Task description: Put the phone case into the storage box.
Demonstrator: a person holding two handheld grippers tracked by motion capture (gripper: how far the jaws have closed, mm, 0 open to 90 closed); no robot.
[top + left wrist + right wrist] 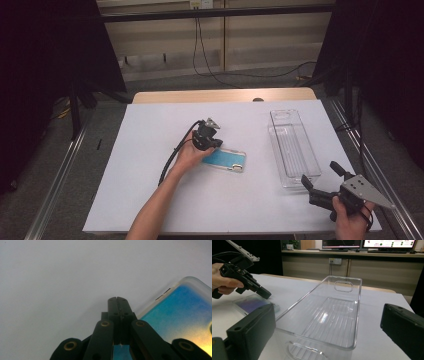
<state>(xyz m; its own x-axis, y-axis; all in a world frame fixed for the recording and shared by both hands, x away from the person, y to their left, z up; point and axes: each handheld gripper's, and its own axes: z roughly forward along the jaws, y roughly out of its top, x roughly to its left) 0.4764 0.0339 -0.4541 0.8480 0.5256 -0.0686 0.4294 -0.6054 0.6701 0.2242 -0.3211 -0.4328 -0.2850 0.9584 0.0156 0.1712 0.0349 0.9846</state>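
Note:
A phone case (226,160) with a blue-to-yellow back and clear rim lies flat near the table's middle. My left gripper (215,144) is tipped down at the case's left end, jaws pressed together. In the left gripper view the shut tips (117,300) rest against the white table just beside the case's (182,312) corner, gripping nothing. A clear plastic bin (293,148) stands empty to the right. My right gripper (320,172) is held open at the bin's near end; in the right gripper view its jaws spread wide on either side of the bin (329,312).
The white table top (150,175) has wide bare room on the left and at the front. In the right gripper view the left gripper (264,293) and the hand holding it sit at far left over the case (249,303). Dark stands flank the table.

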